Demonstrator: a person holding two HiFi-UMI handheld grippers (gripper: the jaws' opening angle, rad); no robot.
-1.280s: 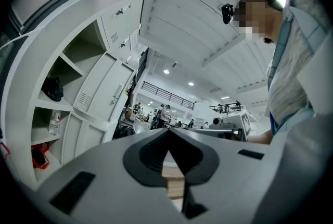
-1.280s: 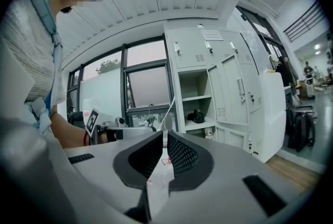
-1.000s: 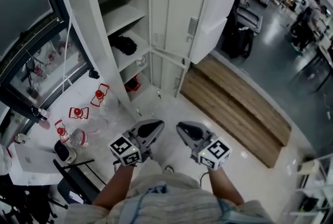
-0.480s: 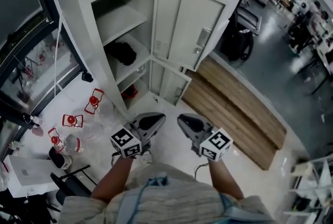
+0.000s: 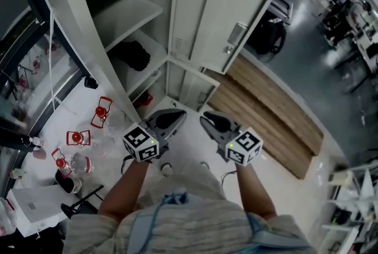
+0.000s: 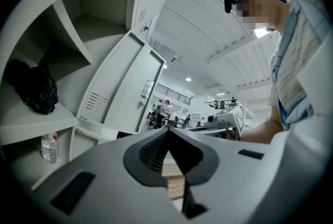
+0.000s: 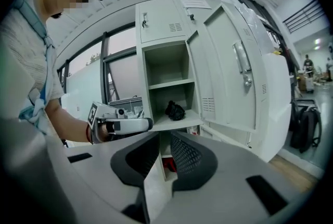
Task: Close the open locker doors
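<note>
Locker stood with two doors open: upper door swung out to the right, lower door ajar beneath it. Black bundle lay on the middle shelf, clear bottle in the compartment below. Left gripper: jaws clenched tip to tip, nothing held. Right gripper: jaws a narrow slit apart, empty. Both were held low before the lower door, touching neither door.

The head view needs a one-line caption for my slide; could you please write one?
Left gripper and right gripper held empty before a locker whose upper door and lower door stand open.
</note>
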